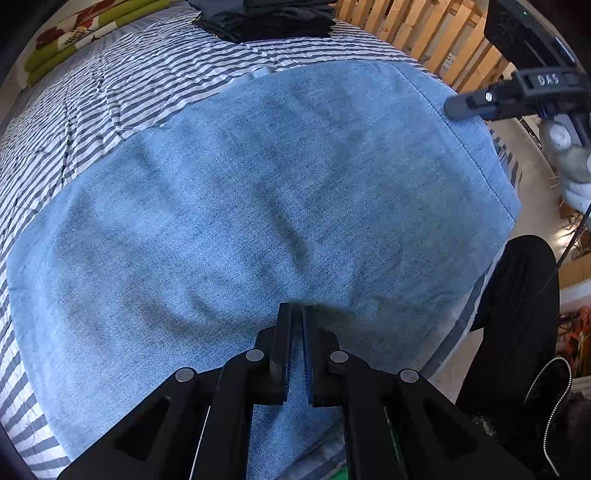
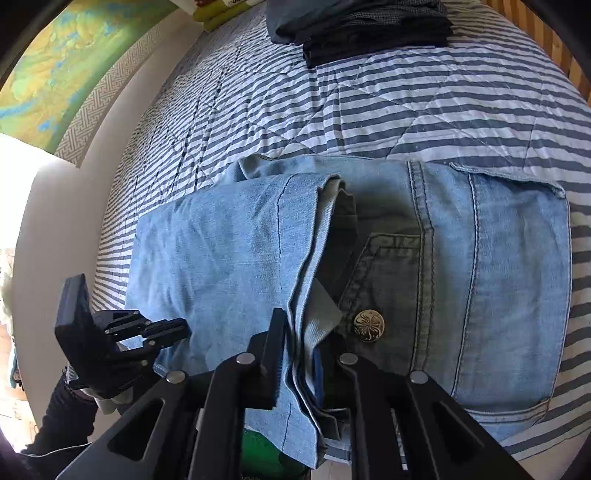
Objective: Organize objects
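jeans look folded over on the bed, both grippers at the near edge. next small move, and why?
Probably open the right gripper fully and lift it clear. Its fingers straddle the folded edge of the jeans, which already lie flat on the striped quilt. The left gripper is nearly shut with denim in the gap, so it should let go next.

Black tongs (image 1: 296,314), silver rivets; black sleeve (image 2: 70,413).

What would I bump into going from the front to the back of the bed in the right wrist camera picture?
Right gripper, its jaws around a folded denim edge → folded blue jeans → striped quilt → stack of dark folded clothes at the far end.
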